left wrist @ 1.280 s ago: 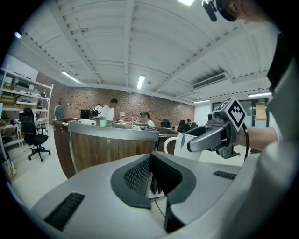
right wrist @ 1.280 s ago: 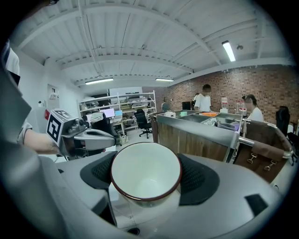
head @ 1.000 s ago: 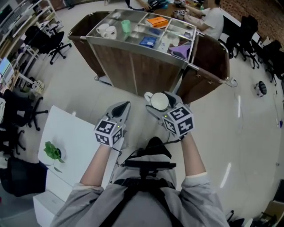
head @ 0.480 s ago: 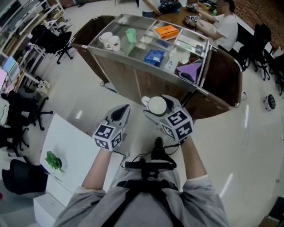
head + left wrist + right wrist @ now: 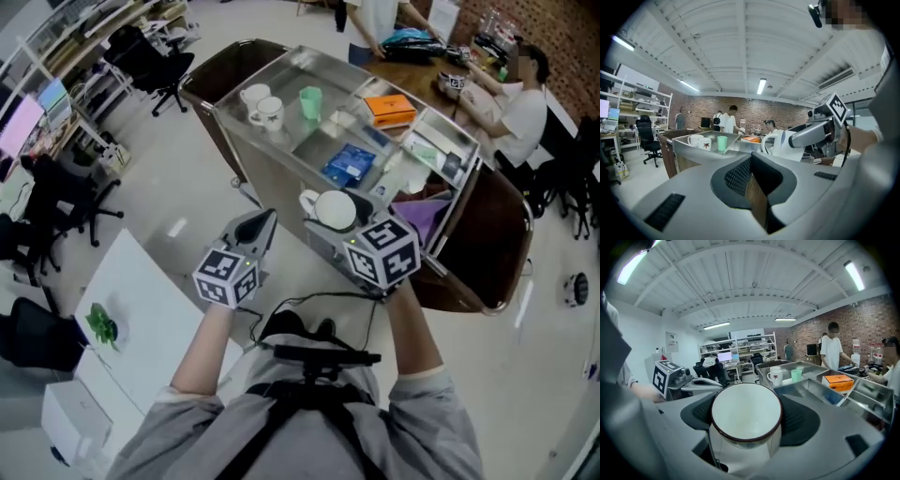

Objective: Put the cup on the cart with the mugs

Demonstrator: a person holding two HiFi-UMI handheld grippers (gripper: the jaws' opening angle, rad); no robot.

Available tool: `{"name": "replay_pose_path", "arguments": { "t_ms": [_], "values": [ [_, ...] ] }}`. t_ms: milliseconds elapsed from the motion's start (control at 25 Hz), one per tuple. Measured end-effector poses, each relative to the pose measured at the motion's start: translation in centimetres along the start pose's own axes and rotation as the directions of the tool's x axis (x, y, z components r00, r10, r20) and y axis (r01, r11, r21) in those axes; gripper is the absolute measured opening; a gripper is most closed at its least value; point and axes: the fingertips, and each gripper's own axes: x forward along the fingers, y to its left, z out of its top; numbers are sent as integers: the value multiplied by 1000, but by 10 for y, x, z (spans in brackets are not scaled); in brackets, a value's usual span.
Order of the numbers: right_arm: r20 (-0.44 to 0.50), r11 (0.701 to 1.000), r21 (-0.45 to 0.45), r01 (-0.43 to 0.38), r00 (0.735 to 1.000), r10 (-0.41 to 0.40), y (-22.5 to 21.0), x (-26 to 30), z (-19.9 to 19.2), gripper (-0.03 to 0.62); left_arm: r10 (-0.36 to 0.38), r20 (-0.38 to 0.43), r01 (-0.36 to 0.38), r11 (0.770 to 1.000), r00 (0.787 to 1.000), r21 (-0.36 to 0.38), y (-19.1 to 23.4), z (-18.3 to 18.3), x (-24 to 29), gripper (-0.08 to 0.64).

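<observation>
My right gripper (image 5: 330, 214) (image 5: 746, 420) is shut on a white cup (image 5: 333, 209) (image 5: 746, 416) with a dark rim, held upright with its handle to the left. It hovers at the near edge of the steel cart (image 5: 281, 150) (image 5: 813, 389). Two white mugs (image 5: 262, 104) (image 5: 775, 375) stand in the cart's far left compartment, a green cup (image 5: 310, 100) (image 5: 796, 374) beside them. My left gripper (image 5: 253, 228) (image 5: 754, 187) is shut and empty, just left of the right one; the left gripper view shows the cup (image 5: 780, 144) and mugs (image 5: 699, 140).
The cart also holds an orange box (image 5: 390, 110), a blue packet (image 5: 349, 164) and a purple cloth (image 5: 424, 215). People sit and stand at a table (image 5: 441, 66) behind it. A white table (image 5: 122, 309) with a green plant (image 5: 98, 325) lies left; office chairs (image 5: 150, 66) stand far left.
The cart has come closer and now lies under the grippers. Both grippers keep their hold and spacing, the cup still in the right one.
</observation>
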Motion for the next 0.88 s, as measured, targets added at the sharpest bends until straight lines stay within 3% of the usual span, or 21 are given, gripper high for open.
{"name": "replay_pose_path", "arguments": {
  "t_ms": [160, 360, 680, 880],
  "values": [
    [40, 1000, 12, -4, 999, 4, -39, 32, 43, 408, 22, 14, -22, 1000, 1000, 6, 33, 25, 26, 2],
    [63, 999, -18, 51, 997, -50, -91, 83, 96, 408, 9, 58, -9, 1000, 998, -6, 83, 62, 74, 2],
    [87, 988, -5, 157, 984, -156, -175, 164, 188, 408, -56, 76, 52, 997, 996, 57, 164, 133, 159, 2],
    [77, 975, -8, 222, 972, -221, -222, 219, 218, 408, -90, 54, 86, 994, 995, 63, 213, 148, 211, 2]
  ]
}}
